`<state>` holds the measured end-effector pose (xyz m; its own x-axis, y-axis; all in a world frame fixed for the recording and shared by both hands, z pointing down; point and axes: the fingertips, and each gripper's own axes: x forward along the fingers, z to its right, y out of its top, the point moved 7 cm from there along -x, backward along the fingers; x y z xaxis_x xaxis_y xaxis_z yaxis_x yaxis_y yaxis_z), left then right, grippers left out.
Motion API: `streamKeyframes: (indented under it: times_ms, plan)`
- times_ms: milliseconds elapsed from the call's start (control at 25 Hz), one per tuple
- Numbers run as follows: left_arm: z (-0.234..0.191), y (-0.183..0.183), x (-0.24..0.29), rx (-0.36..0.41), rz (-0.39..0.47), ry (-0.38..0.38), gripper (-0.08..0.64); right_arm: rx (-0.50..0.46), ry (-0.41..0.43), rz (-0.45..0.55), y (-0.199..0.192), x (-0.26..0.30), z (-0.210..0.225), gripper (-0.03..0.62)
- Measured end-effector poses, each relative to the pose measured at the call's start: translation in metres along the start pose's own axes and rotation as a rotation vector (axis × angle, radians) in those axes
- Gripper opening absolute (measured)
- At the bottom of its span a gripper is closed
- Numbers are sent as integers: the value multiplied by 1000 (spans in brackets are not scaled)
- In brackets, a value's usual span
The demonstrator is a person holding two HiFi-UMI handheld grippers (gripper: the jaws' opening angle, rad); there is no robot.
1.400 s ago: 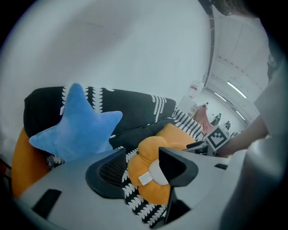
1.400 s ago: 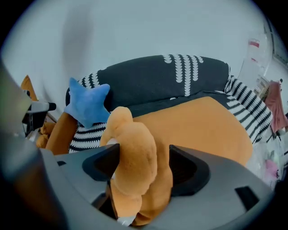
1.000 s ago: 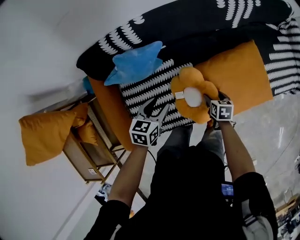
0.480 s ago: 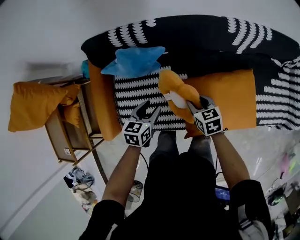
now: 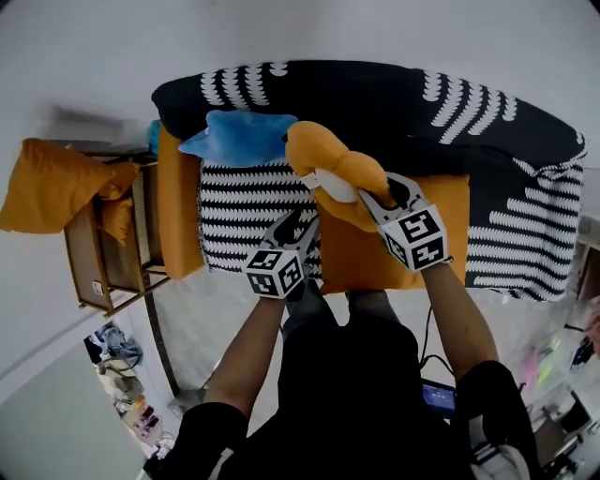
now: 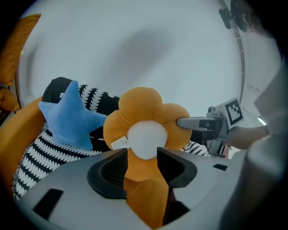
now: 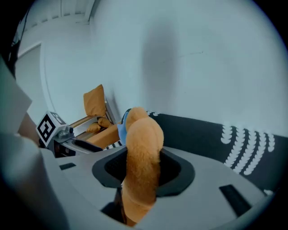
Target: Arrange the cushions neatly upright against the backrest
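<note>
Orange and flower-shaped, the cushion (image 5: 333, 169) hangs above the sofa seat (image 5: 248, 202). It is pinched edge-on by the right hand-held gripper (image 5: 375, 195), whose jaws have just been closing on a petal. The left hand-held gripper (image 5: 298, 228) stands partly open just below it, with no grip that I can see. Only the blue star cushion (image 5: 239, 139) already leans on the backrest (image 5: 394, 94). The flower is not yet placed, and another orange pillow (image 5: 47, 183) sits apart on a wooden rack (image 5: 103, 272). Open backrest lies beside the star, towards the sofa's middle, and the wall (image 5: 375, 28) stands close behind.
</note>
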<state>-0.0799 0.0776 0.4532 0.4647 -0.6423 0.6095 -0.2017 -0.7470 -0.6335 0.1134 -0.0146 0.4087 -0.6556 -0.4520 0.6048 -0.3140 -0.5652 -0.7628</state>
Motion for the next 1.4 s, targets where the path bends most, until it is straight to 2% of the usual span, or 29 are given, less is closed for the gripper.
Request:
streamKeyframes:
  times_ms: [160,280,400,480,600,680,880,1000,1080,1240,1320,1400]
  plan:
    - [-2,6,0,-31,38,36,218,-152,-5,-38,17,15,32,169]
    - [-15,4,4,-15,28,56,214,-255,7,-76,18,40,50,171]
    - [-26,-3,15,-34,4,44,213,-344,7,-125,14,66,63,172]
    - [-35,-8,19,-20,-24,29,213,-415,9,-173,4,84,69,173]
    - [-47,-15,20,-15,-65,1,213,-538,44,-273,-12,107,71,176]
    - [-53,-18,21,-18,-92,-18,211,-588,67,-327,-15,120,70,181]
    - [-69,-7,37,52,-123,-23,210,-613,57,-380,-14,153,75,186]
    - [-75,0,43,55,-124,-48,211,-624,32,-397,-8,163,79,194]
    - [-81,4,42,54,-132,-59,211,-637,15,-402,-1,171,77,223]
    - [-83,6,48,50,-143,-67,211,-678,-86,-377,7,177,88,293]
    - [-82,4,50,41,-143,-72,211,-660,-136,-352,7,173,96,340]
    - [-83,2,49,34,-144,-89,210,-618,-185,-318,11,167,97,345]
